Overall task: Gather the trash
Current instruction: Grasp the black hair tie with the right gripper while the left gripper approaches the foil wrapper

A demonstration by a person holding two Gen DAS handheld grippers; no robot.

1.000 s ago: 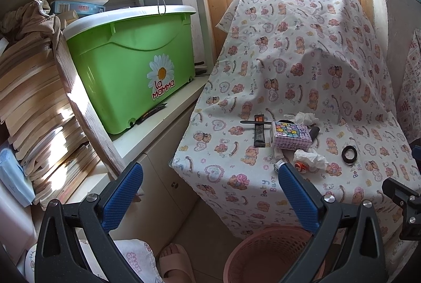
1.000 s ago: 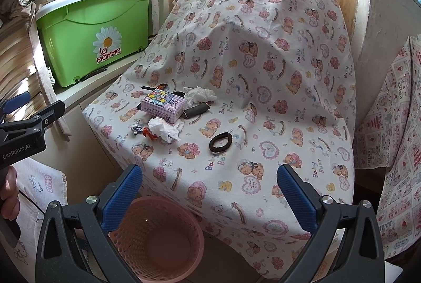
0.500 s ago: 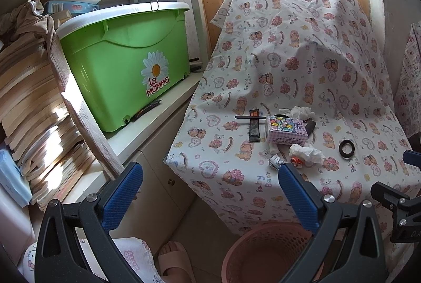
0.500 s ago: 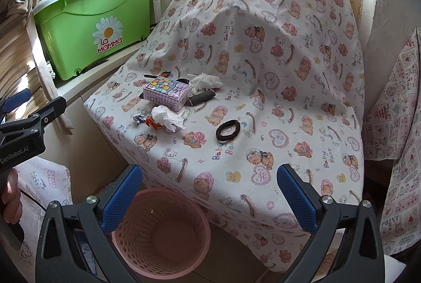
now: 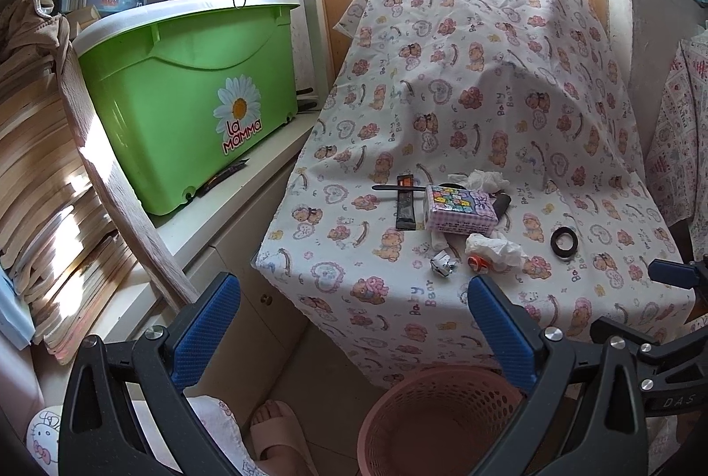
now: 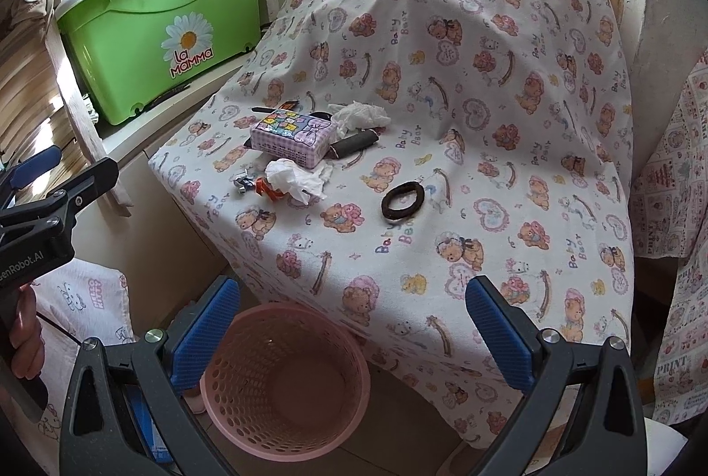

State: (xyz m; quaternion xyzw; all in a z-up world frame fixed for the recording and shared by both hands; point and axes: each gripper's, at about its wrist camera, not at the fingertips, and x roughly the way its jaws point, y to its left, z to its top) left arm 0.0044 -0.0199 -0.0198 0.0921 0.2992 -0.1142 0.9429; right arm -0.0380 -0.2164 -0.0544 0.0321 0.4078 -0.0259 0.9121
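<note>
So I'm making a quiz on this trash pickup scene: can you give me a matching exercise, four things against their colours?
Things:
1. waste basket
2. storage bin
3. hair tie
4. crumpled tissue

Colours:
A. green
B. white
C. pink
D. black

Pairs: 1-C, 2-A, 3-D, 4-B
</note>
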